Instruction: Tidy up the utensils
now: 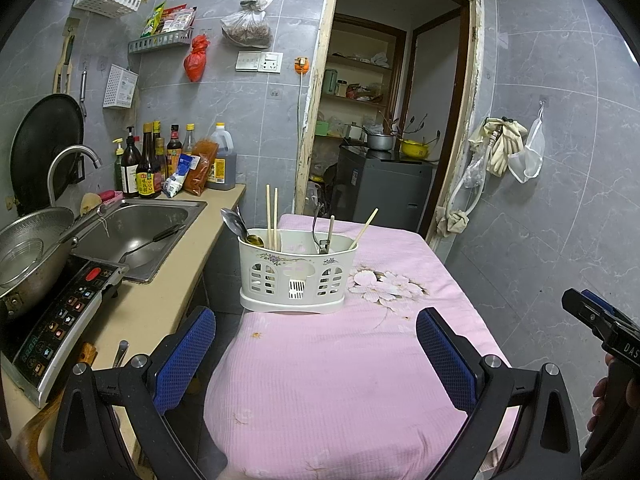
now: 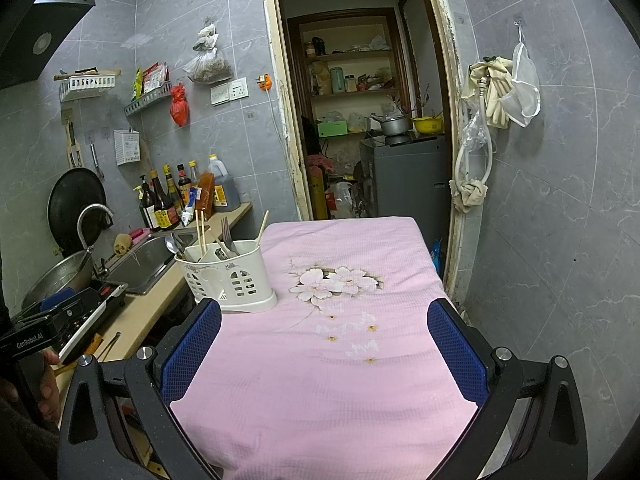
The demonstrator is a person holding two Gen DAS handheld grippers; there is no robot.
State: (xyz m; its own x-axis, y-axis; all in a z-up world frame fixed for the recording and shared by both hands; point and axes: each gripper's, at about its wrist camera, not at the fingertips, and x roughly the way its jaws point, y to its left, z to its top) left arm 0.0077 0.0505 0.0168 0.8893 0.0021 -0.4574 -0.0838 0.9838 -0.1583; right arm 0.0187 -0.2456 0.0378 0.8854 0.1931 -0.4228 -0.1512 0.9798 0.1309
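"GenRobot.AI" marks the left tongs (image 1: 316,354) — spread, empty. The white utensil caddy (image 1: 297,276), holding chopsticks (image 1: 272,218), spoons and a fork, stands on the pink-clothed tabletop (image 1: 340,380) beside the sink (image 1: 136,232). Right tongs (image 2: 324,354) — spread too.

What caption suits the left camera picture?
Open left tongs hover over a pink cloth, facing a white utensil caddy.

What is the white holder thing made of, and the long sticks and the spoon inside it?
The white holder looks like glossy moulded plastic: smooth walls with cut-out window slots and a printed flower pattern. The chopsticks seem to be pale wood or bamboo, matte and light tan; which one is unclear. The spoon looks like polished metal, probably steel, because it is grey and shiny.
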